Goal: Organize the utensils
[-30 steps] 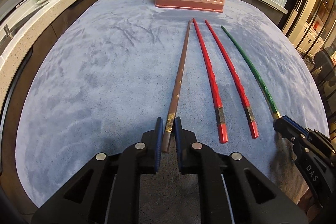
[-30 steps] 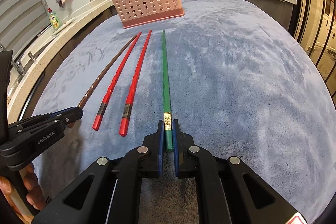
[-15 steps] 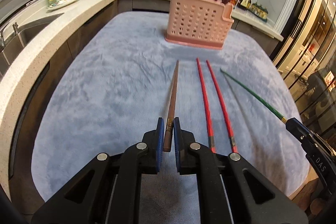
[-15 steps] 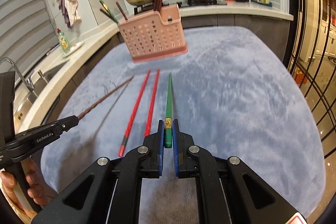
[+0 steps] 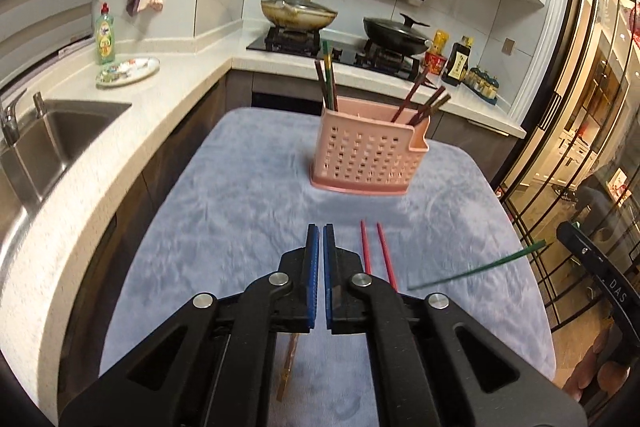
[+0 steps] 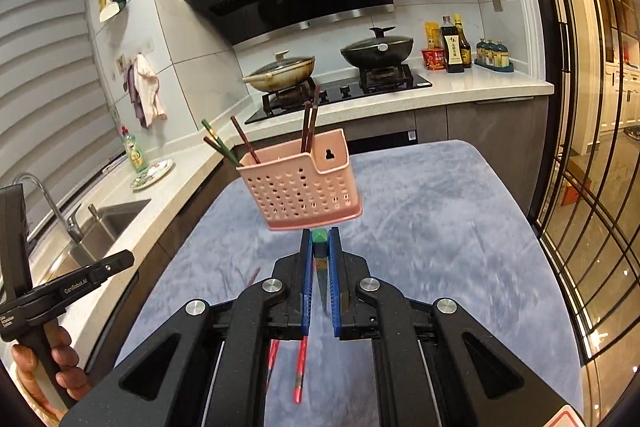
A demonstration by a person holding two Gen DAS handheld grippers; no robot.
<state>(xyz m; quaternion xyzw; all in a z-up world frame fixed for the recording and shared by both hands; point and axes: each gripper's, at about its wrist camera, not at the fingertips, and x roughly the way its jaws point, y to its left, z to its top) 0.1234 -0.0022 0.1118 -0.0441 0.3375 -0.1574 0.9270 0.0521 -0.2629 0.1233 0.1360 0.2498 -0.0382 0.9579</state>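
My left gripper (image 5: 320, 227) is high over the blue cloth (image 5: 240, 219), shut, with nothing showing between its pads. The brown chopstick (image 5: 287, 367) shows beneath it, out of the jaws; whether it rests on the cloth I cannot tell. My right gripper (image 6: 319, 231) is shut on the thick end of the green chopstick (image 6: 319, 239), which hangs in the air, its thin tip slanting down to the left (image 5: 480, 269). Two red chopsticks (image 5: 366, 251) lie side by side on the cloth. The pink perforated holder (image 5: 368, 163) stands at the far end with several chopsticks in it.
A sink (image 5: 60, 131) and white counter run along the left, with a dish-soap bottle (image 5: 105, 39) and a plate (image 5: 128, 71). Two lidded pans (image 6: 376, 47) sit on the stove behind the holder. A glass door (image 6: 580, 187) is close on the right.
Both grippers have risen well above the cloth. The green chopstick went up with the right gripper and swung. The brown chopstick no longer sits in the left jaws, which have shut fully.
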